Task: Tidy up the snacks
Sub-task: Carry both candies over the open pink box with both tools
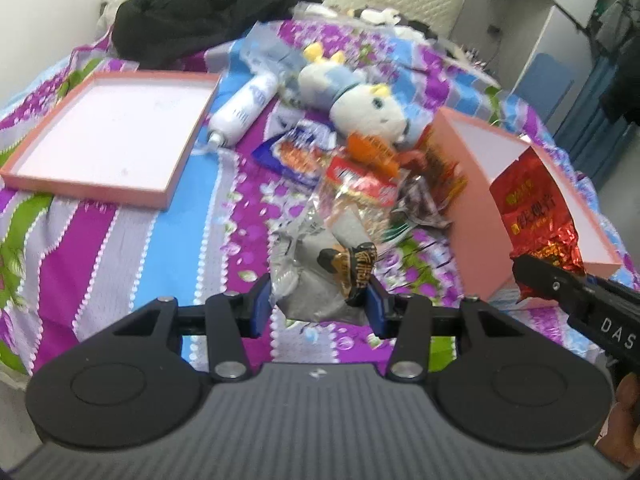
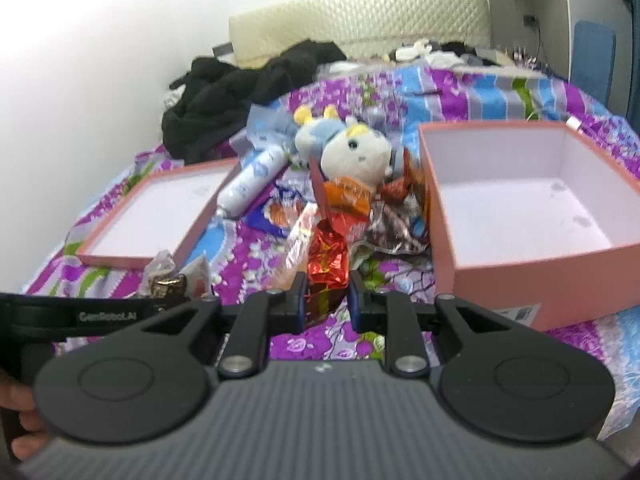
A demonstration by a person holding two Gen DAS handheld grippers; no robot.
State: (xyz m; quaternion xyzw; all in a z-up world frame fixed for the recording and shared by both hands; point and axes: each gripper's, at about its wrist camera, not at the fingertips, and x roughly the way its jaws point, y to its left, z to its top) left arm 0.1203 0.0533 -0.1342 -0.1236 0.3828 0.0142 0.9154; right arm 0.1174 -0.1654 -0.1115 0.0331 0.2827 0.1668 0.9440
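Note:
My left gripper is shut on a silver-grey snack bag with a black-and-gold wrapped sweet on it. My right gripper is shut on a red foil packet, which also shows in the left wrist view held beside the deep pink box. That box is open and empty, to the right of my right gripper. A heap of snack packets lies between the box and its shallow pink lid.
A plush toy and a white tube lie behind the snacks on the striped floral bedspread. Black clothes are piled at the back by the headboard. White furniture stands at the right.

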